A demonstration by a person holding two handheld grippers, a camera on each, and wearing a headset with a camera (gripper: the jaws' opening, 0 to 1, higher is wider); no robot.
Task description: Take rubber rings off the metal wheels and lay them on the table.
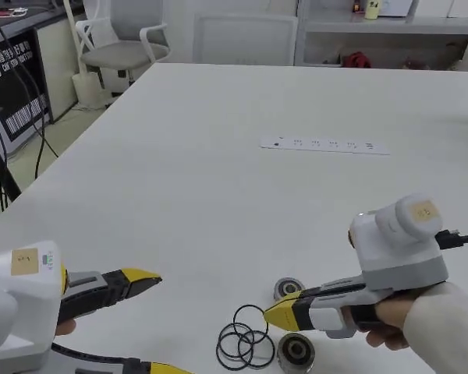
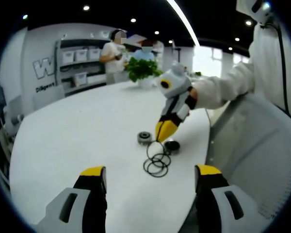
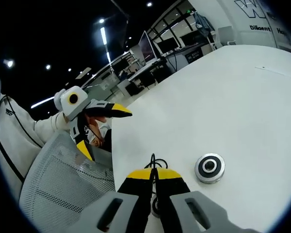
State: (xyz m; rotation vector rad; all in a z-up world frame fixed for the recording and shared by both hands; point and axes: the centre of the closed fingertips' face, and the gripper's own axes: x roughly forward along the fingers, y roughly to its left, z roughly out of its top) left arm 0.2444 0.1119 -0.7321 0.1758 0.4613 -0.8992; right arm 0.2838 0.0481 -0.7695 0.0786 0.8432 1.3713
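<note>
Rings of thin black rubber point(image 1: 246, 343) lie in a loose, overlapping heap on the white surface point(image 1: 218, 195), close to its near edge. We read that as the chosen drop spot: flat, bare and within easy reach of both hands. The right claw point(image 1: 273, 314) has its yellow tips pressed together just above the heap. In the right gripper view a single black ring point(image 3: 153, 160) loops out from between them, so we judge it is pinched there and about to be laid with the others. The left claw point(image 1: 161, 322) hangs wide open and empty off to the side, near the edge, probably held away so it does not crowd the drop. A round metal wheel point(image 1: 288, 289) stands just beyond the heap and a second metal wheel point(image 1: 296, 351) just beside it; whether either wears a ring we cannot tell. The second wheel sits close enough that a released ring could land across it. Well apart from the work, we see a flat white power strip point(image 1: 325, 145) on the surface and a grey office chair point(image 1: 125, 43) past its far corner; neither hinders us
</note>
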